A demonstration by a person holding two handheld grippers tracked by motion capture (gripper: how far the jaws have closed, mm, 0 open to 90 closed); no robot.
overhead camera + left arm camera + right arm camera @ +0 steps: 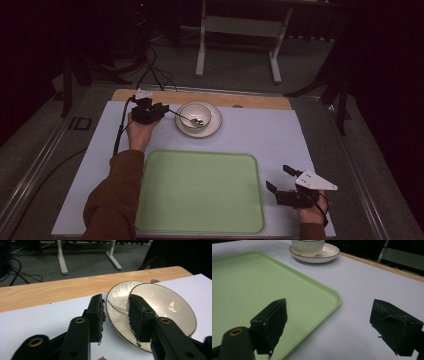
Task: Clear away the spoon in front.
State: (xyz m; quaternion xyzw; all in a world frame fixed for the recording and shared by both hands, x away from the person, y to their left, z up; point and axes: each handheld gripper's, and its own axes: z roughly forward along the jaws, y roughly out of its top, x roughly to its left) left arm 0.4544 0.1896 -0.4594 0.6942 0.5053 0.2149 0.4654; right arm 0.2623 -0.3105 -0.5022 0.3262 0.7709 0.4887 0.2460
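Jaws of your left gripper stand partly apart, one on each side of the spoon handle. In the left gripper view the thin handle runs through the gap and neither pad looks pressed on it, so nothing is gripped yet. Your right gripper rests wide apart and empty at the tray's near right corner, well away from the work.

Handling, as a judgement:
- The spoon looks like thin metal: light, stiff, and slick against the pads.
- Take it on the free upper handle, where it pokes out over the bowl rim toward your left hand. Set the pads flat across the handle's width so it cannot twist.
- The narrow handle could pivot or slide if pinched near its tip, so go slightly further down the shaft.
- The bowl and the plate under it look ceramic: hard, glossy, and chip-prone. Lift the spoon clear and don't drag it along the rim, since the bowl sits loose on the plate and could shift.

Looks:
- The spoon is small and silvery. Its head lies in the bottom of the bowl, and its handle leans up and to the left.
- The bowl is cream-white, and the plate is cream with a dark line around its rim.
- Both sit on the white mat at the far side, just beyond the empty pale green tray.
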